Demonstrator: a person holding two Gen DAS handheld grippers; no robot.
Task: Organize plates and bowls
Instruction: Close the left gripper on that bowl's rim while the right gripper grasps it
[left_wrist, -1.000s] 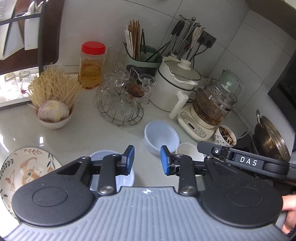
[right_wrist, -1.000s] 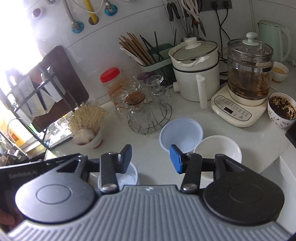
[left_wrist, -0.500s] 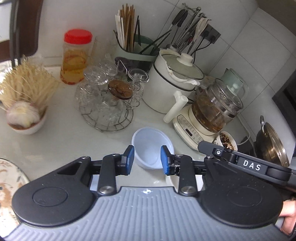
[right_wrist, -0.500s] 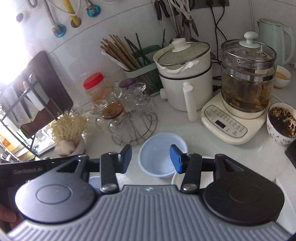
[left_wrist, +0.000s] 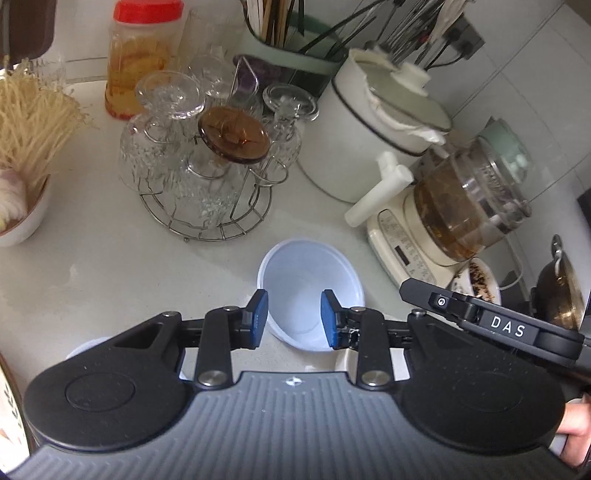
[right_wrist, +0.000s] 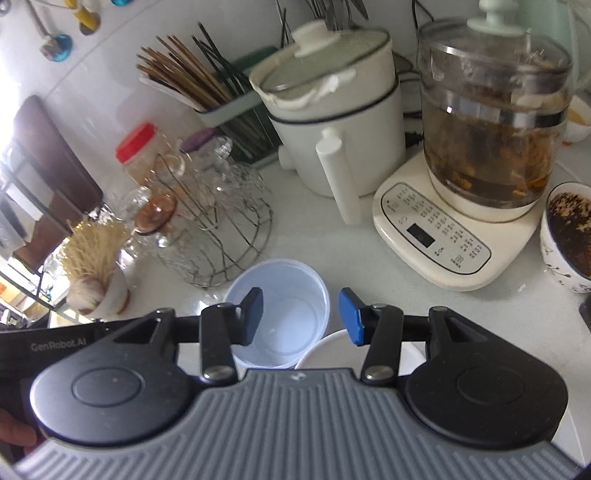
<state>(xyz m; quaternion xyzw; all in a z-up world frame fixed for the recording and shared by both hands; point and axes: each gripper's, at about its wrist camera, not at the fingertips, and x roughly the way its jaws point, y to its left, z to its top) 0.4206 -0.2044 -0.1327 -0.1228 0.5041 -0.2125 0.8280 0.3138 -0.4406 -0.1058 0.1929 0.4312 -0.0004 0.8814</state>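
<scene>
A pale blue plastic bowl (left_wrist: 310, 284) stands upright on the white counter. My left gripper (left_wrist: 294, 317) is open and empty, its blue pads on either side of the bowl's near rim, slightly above it. My right gripper (right_wrist: 301, 317) is open and empty over the same blue bowl (right_wrist: 284, 306). A white bowl (right_wrist: 325, 350) sits just right of the blue one, partly hidden under my right gripper. The rim of another pale bowl (left_wrist: 83, 349) peeks out under my left gripper's left arm. The right gripper's body (left_wrist: 491, 325) shows at right in the left wrist view.
A wire rack of upturned glasses (left_wrist: 207, 173), a white pot (left_wrist: 373, 129), a glass kettle on its base (left_wrist: 461, 206), a chopstick holder (right_wrist: 207, 99), a red-lidded jar (left_wrist: 138, 55), a noodle bowl (left_wrist: 22, 155) and a patterned cup (right_wrist: 569, 236) crowd the counter behind.
Both grippers have moved forward and down toward the blue bowl, which now sits between their fingers. The patterned plate at left has nearly left the view. Both stay open.
</scene>
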